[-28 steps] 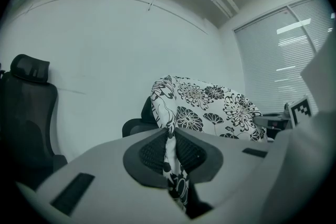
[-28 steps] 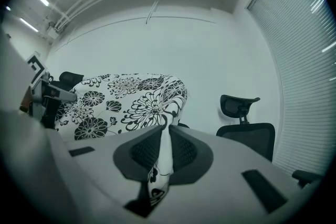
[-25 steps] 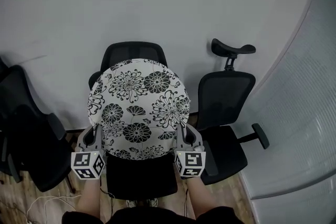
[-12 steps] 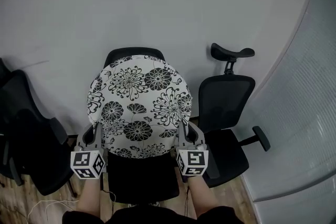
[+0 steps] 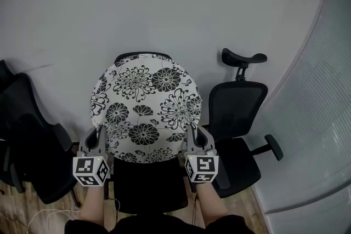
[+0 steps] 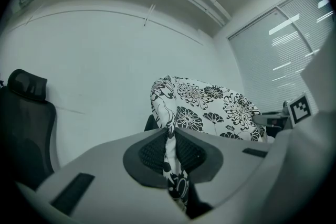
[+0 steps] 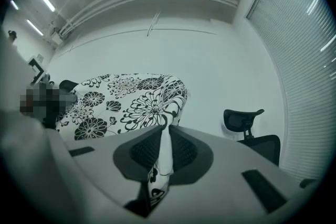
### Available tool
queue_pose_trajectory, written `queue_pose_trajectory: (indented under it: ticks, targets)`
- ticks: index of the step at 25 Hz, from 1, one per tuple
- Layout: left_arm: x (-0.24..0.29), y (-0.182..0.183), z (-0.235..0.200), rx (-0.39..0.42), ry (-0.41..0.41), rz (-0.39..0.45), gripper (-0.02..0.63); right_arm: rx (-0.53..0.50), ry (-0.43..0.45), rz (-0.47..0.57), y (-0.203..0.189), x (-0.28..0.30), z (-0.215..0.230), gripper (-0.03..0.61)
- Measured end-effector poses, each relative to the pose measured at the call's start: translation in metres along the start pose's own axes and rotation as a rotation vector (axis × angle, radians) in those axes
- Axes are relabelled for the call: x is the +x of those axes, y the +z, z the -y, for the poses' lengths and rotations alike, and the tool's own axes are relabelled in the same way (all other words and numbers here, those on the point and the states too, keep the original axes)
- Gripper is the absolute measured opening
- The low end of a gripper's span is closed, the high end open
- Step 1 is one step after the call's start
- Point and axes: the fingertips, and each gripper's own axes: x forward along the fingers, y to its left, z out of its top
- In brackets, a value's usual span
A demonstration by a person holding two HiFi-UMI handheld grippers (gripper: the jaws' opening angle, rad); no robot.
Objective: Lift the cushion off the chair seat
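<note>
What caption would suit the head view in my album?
Left tool and right tool pinch the flowered cushion by its lower edge, above the black chair.

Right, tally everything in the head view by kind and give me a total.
Cushion: 1
Black chairs: 3 (middle chair, right chair, left chair; I can't tell what the dark shape at the far left edge is, so it isn't counted)
Grippers: 2 (left gripper, right gripper, both shut on the cushion)
Total: 6

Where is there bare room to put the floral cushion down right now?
The middle chair's seat, below the held cushion, is bare; so is the right chair's seat. The left is crowded with dark chairs.
</note>
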Motion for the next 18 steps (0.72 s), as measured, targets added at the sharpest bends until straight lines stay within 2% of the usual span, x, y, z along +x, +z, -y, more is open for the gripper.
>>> queue_pose_trajectory:
  ticks: [18]
  targets:
    - [0.0002,-0.0008,-0.0004,0.014,0.012,0.010,0.029,-0.012,0.005,0.004,-0.0055,0.0051,0.0017,0.035]
